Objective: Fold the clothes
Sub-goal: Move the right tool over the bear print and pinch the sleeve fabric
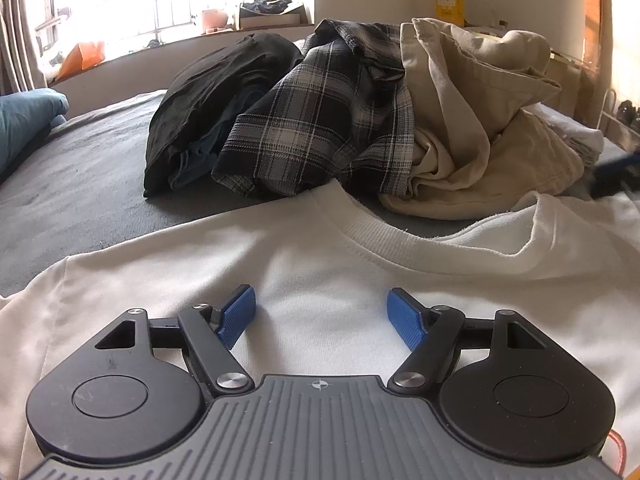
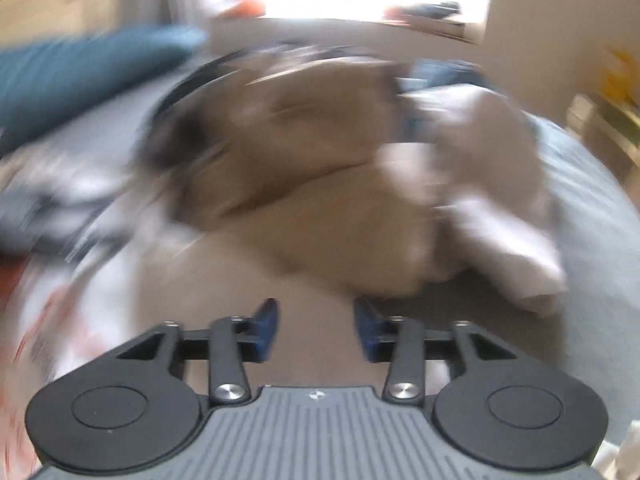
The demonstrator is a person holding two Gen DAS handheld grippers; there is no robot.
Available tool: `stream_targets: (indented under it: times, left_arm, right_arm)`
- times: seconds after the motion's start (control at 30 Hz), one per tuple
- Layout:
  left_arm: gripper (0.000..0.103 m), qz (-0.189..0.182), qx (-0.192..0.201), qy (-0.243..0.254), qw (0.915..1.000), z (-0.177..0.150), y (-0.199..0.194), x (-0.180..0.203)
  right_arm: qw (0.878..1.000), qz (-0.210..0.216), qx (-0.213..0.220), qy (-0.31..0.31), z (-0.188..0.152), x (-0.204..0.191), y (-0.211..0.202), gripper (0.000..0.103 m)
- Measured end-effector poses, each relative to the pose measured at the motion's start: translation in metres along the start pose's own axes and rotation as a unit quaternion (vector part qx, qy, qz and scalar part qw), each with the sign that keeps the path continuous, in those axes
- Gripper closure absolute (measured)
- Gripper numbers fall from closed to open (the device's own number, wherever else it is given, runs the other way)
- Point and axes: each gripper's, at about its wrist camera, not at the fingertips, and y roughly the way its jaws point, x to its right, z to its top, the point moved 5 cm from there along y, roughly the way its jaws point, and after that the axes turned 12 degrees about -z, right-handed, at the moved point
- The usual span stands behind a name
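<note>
No brand or readable writing is showing anywhere; a yellow box (image 1: 450, 2) far beyond the jaws is carrying small marks too tiny to read.

The left gripper (image 1: 321, 316) is hovering low over a white T-shirt (image 1: 328, 268), its jaws standing wide apart with bare cloth between the ribbed blue pads (image 1: 405, 316) and nothing clamped. The shirt is lying flat under and ahead of the jaws, a smooth knit with a ribbed round collar (image 1: 384, 236) just beyond the fingertips. It is resting on a grey, felt-like bed cover (image 1: 80, 188). Farther ahead a heap of clothes is sitting: a black garment (image 1: 212, 92) ahead and to the left of the jaws, a dark plaid shirt (image 1: 320, 120) of woven check straight ahead, and crumpled beige cloth (image 1: 480, 120) ahead and to the right. A teal cushion (image 1: 24, 120) is lying far to the left.

The right gripper (image 2: 315, 330) is showing through heavy motion blur. Its jaws are standing partly apart, and nothing is sitting between the blue pads (image 2: 266, 330). Straight ahead of them a soft beige mass (image 2: 320, 152) is smearing across the view, with pale cloth (image 2: 508, 248) ahead and to the right. White fabric (image 2: 100, 280) is lying to the left of the jaws.
</note>
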Motion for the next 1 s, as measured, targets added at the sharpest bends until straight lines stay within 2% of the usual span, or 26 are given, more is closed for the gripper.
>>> stream_targets:
  times: [0.03, 0.07, 0.13, 0.2, 0.23, 0.3, 0.4, 0.5, 0.57, 0.63, 0.7, 0.77, 0.83, 0.9, 0.93, 1.0]
  left_arm:
    - [0.029, 0.001, 0.001, 0.001, 1.0000, -0.001, 0.000, 0.000]
    - [0.029, 0.002, 0.002, 0.001, 1.0000, -0.001, 0.000, 0.000]
    - [0.029, 0.002, 0.002, 0.001, 1.0000, -0.001, 0.000, 0.000]
    - [0.029, 0.000, 0.002, -0.001, 1.0000, -0.001, 0.000, 0.000]
    - [0.029, 0.000, 0.002, 0.000, 1.0000, -0.001, 0.000, 0.000]
    - [0.029, -0.001, 0.003, 0.000, 1.0000, -0.001, 0.000, -0.001]
    - [0.029, -0.001, 0.004, -0.003, 1.0000, -0.002, -0.001, -0.001]
    - [0.028, 0.000, 0.007, -0.006, 1.0000, -0.002, 0.000, -0.002]
    - [0.028, 0.000, 0.009, -0.007, 0.9999, -0.002, 0.000, -0.002]
    - [0.028, -0.001, 0.010, -0.006, 0.9999, -0.003, 0.000, -0.002]
    - [0.028, -0.002, 0.010, -0.006, 0.9999, -0.003, -0.001, -0.002]
    - [0.028, -0.003, 0.011, -0.007, 0.9999, -0.003, -0.001, -0.003]
    - [0.027, 0.000, 0.012, -0.006, 0.9999, -0.003, -0.001, -0.002]
    - [0.027, 0.000, 0.012, -0.006, 0.9999, -0.003, -0.001, -0.002]
    - [0.027, 0.000, 0.012, -0.006, 0.9999, -0.003, -0.001, -0.002]
    - [0.027, 0.000, 0.012, -0.006, 0.9999, -0.003, -0.001, -0.002]
  right_arm:
    - [1.000, -0.004, -0.019, 0.011, 0.001, 0.004, 0.013, 0.043]
    - [0.999, -0.007, -0.041, 0.015, 0.000, 0.005, 0.026, 0.041]
    - [0.996, -0.005, -0.084, 0.016, -0.004, 0.005, 0.046, 0.043]
    - [0.997, 0.003, -0.079, -0.018, -0.006, -0.005, 0.044, 0.065]
    - [0.996, 0.012, -0.076, -0.034, -0.005, -0.011, 0.038, 0.100]
    - [0.997, 0.027, -0.050, -0.057, -0.002, -0.019, 0.018, 0.099]
    - [0.996, 0.036, 0.011, -0.083, -0.005, -0.027, -0.025, 0.099]
    - [0.989, 0.040, 0.059, -0.130, -0.018, -0.042, -0.064, 0.099]
    - [0.972, 0.036, 0.058, -0.224, -0.042, -0.065, -0.072, 0.097]
    - [0.944, 0.034, 0.040, -0.327, -0.071, -0.090, -0.075, 0.096]
    - [0.921, 0.035, 0.017, -0.389, -0.094, -0.103, -0.072, 0.092]
    - [0.927, 0.031, 0.022, -0.373, -0.092, -0.101, -0.073, 0.085]
    - [0.953, 0.036, 0.024, -0.301, -0.075, -0.092, -0.074, 0.082]
    - [0.972, 0.052, 0.036, -0.225, -0.054, -0.082, -0.077, 0.082]
    - [0.977, 0.060, 0.041, -0.198, -0.045, -0.080, -0.077, 0.079]
    - [0.982, 0.071, 0.050, -0.170, -0.031, -0.081, -0.075, 0.065]
